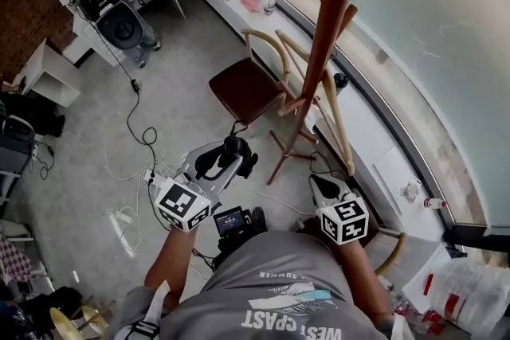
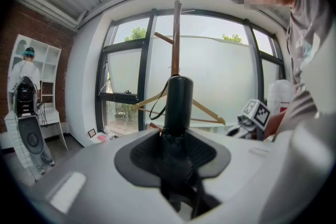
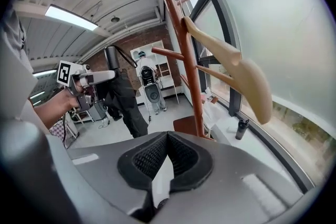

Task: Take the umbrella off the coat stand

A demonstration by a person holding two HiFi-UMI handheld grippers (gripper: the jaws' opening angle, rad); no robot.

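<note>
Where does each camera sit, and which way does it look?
Head view: on the head, looking steeply down at coat stand, left claw, right claw; forearms and shirt show.
Left gripper view: on the left claw, facing the umbrella and window; shirt shows at right.
Right gripper view: on the right claw, facing the coat stand and room; left hand shows.
Shared: all see the coat stand; each claw camera sees the other claw.

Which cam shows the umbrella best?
Right gripper view: the umbrella hangs full length from the left tool. Left gripper view shows only its handle between the jaws; head view foreshortens it from above.
</note>
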